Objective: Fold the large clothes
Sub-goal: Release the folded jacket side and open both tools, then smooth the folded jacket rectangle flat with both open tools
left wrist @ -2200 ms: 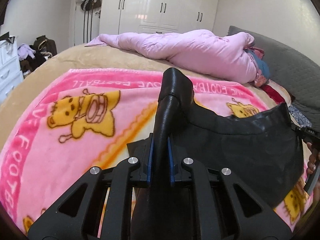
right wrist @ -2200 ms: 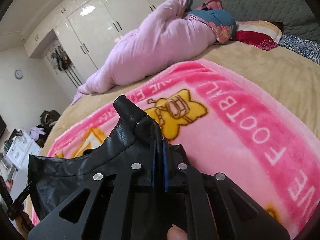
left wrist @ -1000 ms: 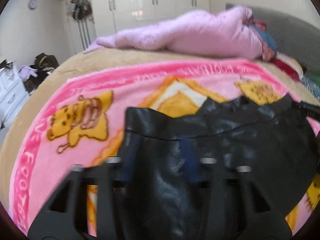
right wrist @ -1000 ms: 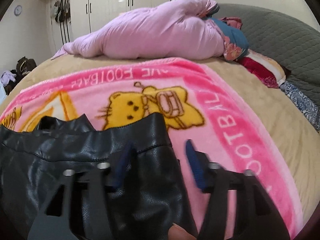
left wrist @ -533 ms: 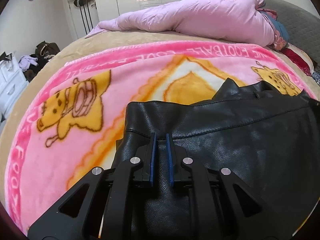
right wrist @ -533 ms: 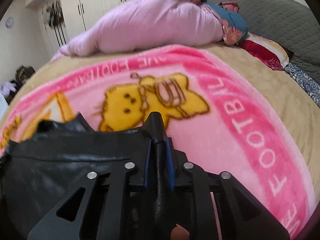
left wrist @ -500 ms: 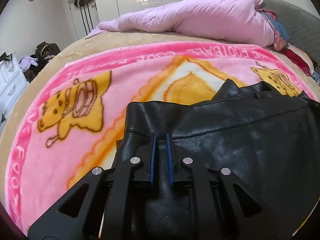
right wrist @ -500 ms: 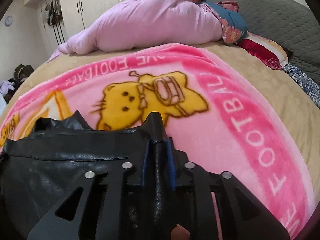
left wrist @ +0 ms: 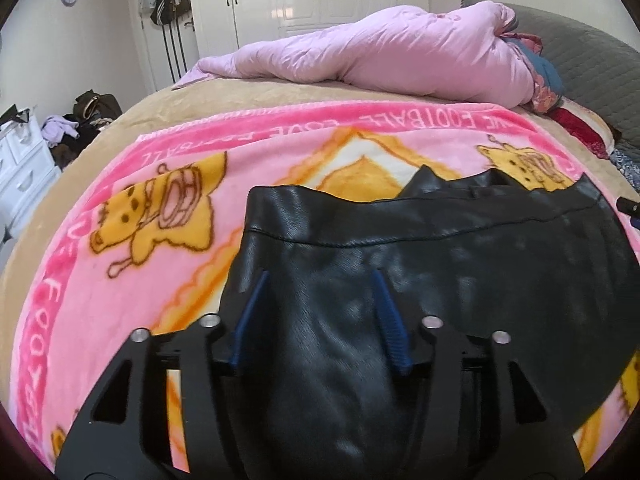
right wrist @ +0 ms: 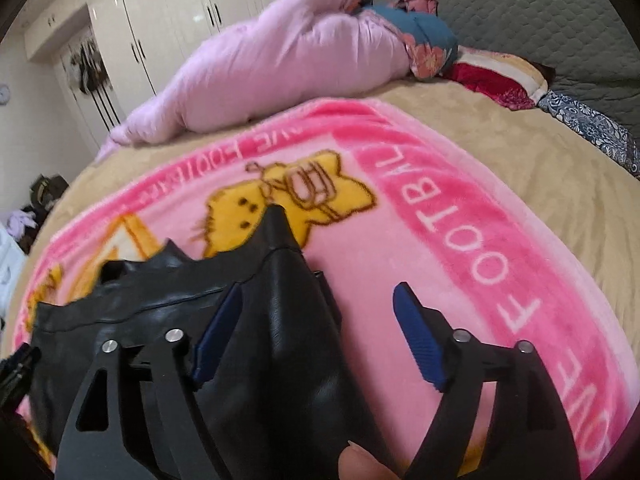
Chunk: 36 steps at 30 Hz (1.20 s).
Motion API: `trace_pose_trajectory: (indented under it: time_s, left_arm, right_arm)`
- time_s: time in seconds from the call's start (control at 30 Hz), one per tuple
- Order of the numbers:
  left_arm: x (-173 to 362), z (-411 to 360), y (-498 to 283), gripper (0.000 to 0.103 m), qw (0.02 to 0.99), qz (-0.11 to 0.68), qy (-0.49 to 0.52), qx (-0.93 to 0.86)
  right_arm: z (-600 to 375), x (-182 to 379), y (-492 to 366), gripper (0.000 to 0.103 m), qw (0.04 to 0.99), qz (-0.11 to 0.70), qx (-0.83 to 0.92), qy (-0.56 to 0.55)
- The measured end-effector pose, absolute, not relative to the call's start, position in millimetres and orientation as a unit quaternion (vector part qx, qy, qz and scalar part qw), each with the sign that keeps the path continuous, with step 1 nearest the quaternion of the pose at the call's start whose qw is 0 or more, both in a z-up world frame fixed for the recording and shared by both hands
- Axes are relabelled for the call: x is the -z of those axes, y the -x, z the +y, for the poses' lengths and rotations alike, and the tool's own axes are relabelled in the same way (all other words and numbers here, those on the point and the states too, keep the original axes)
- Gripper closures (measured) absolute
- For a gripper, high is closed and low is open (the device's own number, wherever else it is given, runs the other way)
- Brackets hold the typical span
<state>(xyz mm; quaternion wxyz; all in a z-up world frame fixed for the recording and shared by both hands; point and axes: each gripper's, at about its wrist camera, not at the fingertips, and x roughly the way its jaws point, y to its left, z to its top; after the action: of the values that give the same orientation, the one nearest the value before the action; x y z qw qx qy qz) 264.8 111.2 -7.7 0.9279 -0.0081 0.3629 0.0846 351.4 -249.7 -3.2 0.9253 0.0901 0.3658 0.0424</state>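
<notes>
Both your tongs, left tongs (left wrist: 318, 320) and right tongs (right wrist: 316, 336), are spreading, pinching nothing; the black leather garment (left wrist: 460, 280) lies between them on the pink blanket (left wrist: 120, 280), long edge running left-right.

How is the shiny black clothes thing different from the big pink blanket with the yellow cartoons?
The black leather garment is plain, smooth and glossy; the pink blanket is fuzzy, with yellow cartoon animals and white letters. The garment is smaller and lies on top, with creases and a corner poking up; the blanket is spread flat beneath it across the bed. Both lie on the bed, and nothing grips either.
</notes>
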Motion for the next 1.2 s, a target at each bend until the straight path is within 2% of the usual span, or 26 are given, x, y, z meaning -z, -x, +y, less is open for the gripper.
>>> trace_pose_trajectory:
  time_s: [0.07,0.2,0.27,0.4,0.47,0.93,1.13,1.2]
  left_arm:
    - [3,107,-256,0.041,0.929,0.359,0.009,-0.084]
    - [-4,101,-239,0.034,0.933,0.352,0.011,-0.074]
    - [-7,97,-230,0.026,0.935,0.349,0.011,-0.07]
    - [-14,93,-214,0.019,0.937,0.343,0.011,-0.063]
    - [-18,91,-205,0.01,0.938,0.339,0.016,-0.065]
    - [-27,81,-171,0.01,0.941,0.334,0.038,-0.039]
    - [-23,78,-159,0.01,0.94,0.338,0.044,-0.026]
    - [-20,77,-156,0.01,0.939,0.34,0.043,-0.022]
  right_arm:
    - [-248,-6,-338,0.019,0.929,0.355,-0.053,-0.091]
    - [-237,-21,-311,0.012,0.937,0.334,-0.075,-0.072]
    - [-231,-23,-297,0.012,0.94,0.327,-0.083,-0.06]
    - [-223,-30,-276,0.012,0.945,0.313,-0.089,-0.042]
    - [-223,-31,-269,0.012,0.946,0.308,-0.093,-0.049]
    - [-218,-33,-216,0.013,0.945,0.293,-0.129,-0.063]
    - [-199,-24,-204,0.024,0.939,0.307,-0.147,-0.043]
    - [-195,-20,-202,0.034,0.936,0.314,-0.153,-0.039]
